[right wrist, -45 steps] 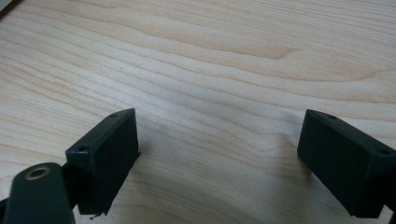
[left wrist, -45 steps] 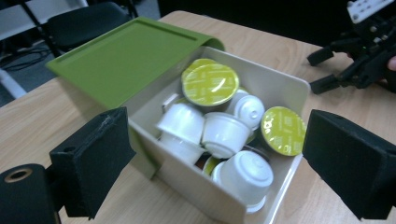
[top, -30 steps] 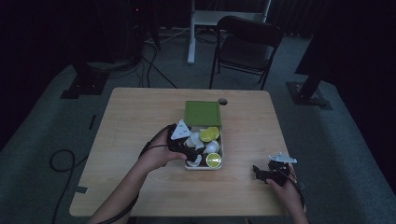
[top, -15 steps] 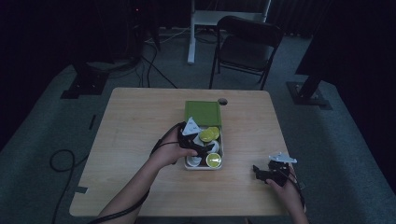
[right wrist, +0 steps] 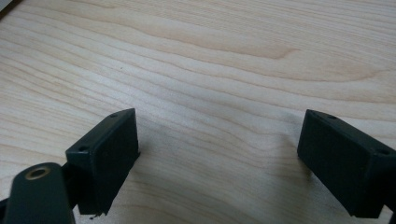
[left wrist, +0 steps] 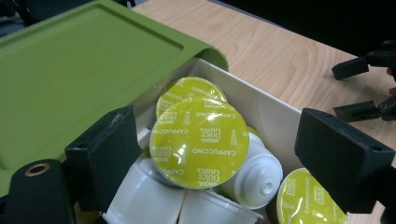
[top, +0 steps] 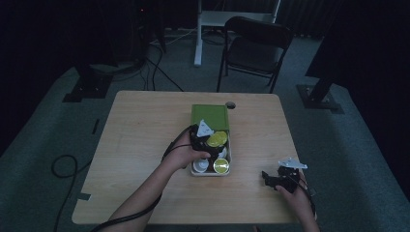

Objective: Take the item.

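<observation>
Yellow-green foil tops a coffee capsule [left wrist: 200, 142] that sits highest on the heap inside the white box [left wrist: 261, 105], just beside the box's green lid [left wrist: 79, 74]. The left hand-held gripper [top: 205, 140] hangs over that box, reached in from the near edge of the desk [top: 140, 130] on an outstretched forearm, the hand wrapped around its body and angled down toward the capsules. Its jaws have just been closing and now stand either side of the top capsule; the pads sit apart from its rim, so nothing is clamped yet. More white capsules [left wrist: 254, 179] lie packed under and around it.

To the right of the box, well apart from it, the right hand-held gripper [top: 278, 180] rests low over bare wood, the hand near the desk's front edge, jaws spread wide with nothing between them.
</observation>
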The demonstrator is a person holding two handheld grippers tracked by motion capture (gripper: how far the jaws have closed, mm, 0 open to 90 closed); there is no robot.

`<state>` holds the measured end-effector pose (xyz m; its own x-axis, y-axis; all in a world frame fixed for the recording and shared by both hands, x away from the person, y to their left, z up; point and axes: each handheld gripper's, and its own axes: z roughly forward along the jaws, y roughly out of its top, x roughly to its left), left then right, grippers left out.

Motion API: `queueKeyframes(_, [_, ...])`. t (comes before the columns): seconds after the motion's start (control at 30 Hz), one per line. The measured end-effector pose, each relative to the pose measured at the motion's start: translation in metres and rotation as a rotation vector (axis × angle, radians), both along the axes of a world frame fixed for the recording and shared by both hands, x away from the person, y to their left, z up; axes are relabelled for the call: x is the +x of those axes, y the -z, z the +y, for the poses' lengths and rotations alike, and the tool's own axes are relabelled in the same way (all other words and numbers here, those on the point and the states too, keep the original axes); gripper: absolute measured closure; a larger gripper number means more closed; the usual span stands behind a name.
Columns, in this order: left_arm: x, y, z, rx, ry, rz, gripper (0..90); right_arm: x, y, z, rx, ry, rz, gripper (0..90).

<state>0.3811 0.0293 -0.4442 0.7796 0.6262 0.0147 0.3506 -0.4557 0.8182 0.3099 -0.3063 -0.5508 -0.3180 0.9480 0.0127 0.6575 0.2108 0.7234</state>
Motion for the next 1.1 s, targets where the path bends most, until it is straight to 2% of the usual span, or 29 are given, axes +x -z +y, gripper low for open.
queueKeyframes(0.03, [0.000, 0.001, -0.001, -0.001, -0.005, 0.009, 22.3, 0.000, 0.000, 0.000, 0.000, 0.000, 0.000, 12.0])
queueKeyframes(0.07, [0.001, 0.001, -0.002, -0.002, -0.007, 0.018, 22.3, 0.000, 0.000, 0.000, 0.000, 0.000, 0.000, 12.0])
queueKeyframes(0.13, [0.003, 0.004, -0.003, 0.004, -0.017, 0.012, 22.0, 0.000, 0.000, 0.000, 0.000, 0.000, 0.000, 12.0])
queueKeyframes(0.2, [0.004, 0.005, -0.003, 0.030, -0.022, 0.006, 21.1, 0.000, 0.000, 0.000, 0.000, 0.000, 0.000, 12.0])
queueKeyframes(0.3, [0.006, 0.009, -0.004, 0.032, -0.020, 0.021, 20.3, 0.000, 0.000, 0.000, 0.000, -0.001, 0.000, 12.0])
queueKeyframes(0.33, [0.006, 0.010, -0.004, 0.048, -0.023, 0.024, 20.4, 0.000, 0.000, 0.000, 0.000, -0.001, 0.000, 12.0])
queueKeyframes(0.43, [0.007, 0.012, -0.004, 0.061, -0.020, 0.029, 22.3, 0.000, 0.000, 0.000, 0.000, -0.001, 0.000, 12.0])
queueKeyframes(0.5, [0.008, 0.012, -0.004, 0.058, -0.023, 0.048, 25.0, 0.000, 0.000, 0.000, 0.000, -0.001, 0.000, 12.0])
queueKeyframes(0.6, [0.009, 0.012, -0.004, 0.057, -0.029, 0.052, 26.2, 0.000, 0.000, 0.000, 0.000, 0.000, 0.000, 12.0])
queueKeyframes(0.83, [0.010, 0.013, -0.003, 0.064, -0.029, 0.044, 36.5, 0.000, 0.000, 0.000, -0.001, -0.001, 0.000, 12.0])
queueKeyframes(1.1, [0.011, 0.011, -0.004, 0.088, -0.012, 0.022, 38.2, 0.000, 0.000, 0.000, 0.000, 0.000, 0.000, 12.0])
